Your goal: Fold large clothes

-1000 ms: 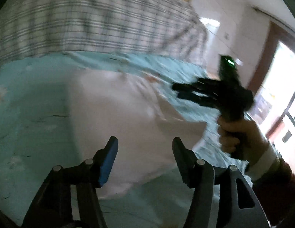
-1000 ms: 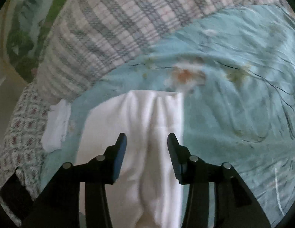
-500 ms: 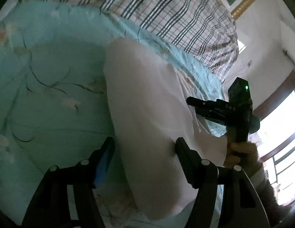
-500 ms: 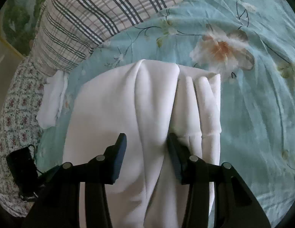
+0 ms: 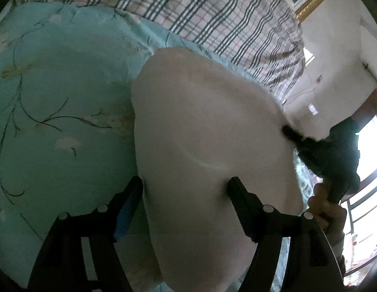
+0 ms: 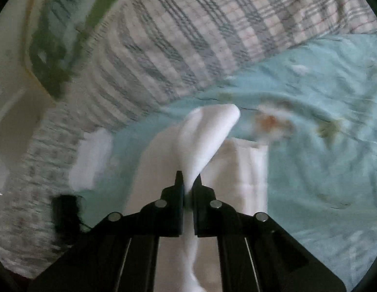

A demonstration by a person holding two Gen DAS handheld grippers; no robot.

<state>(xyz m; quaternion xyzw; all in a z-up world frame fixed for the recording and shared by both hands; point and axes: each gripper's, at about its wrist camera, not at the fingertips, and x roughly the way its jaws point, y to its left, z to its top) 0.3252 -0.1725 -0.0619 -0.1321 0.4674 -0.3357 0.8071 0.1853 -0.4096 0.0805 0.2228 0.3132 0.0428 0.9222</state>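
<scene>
Fabric fills the near ground in both wrist views: a white garment spread on a pale blue floral bedsheet. Nearest the left camera, the left gripper has its jaws opening, wide apart, straddling the near left edge of the cloth; the left finger sits over the sheet just beside the hem, the right finger rests on top of the cloth, and neither pad pinches anything. The garment's long axis runs away from this gripper toward the far side of the bed.

Further out and to the right in that view, the right gripper meets the cloth's right edge, with the person's hand on its handle. Its own camera shows the right gripper with jaws closing, already down on a thin ridge of the white garment, which rises from the pads in a peaked fold above the flat layers.

So the coming move seems to turn on the left side: the free edge lies right between the left jaws, and closing there would give a matching grip opposite the right.

Farthest back lies a plaid quilt, and a small white cloth sits apart at the left.
</scene>
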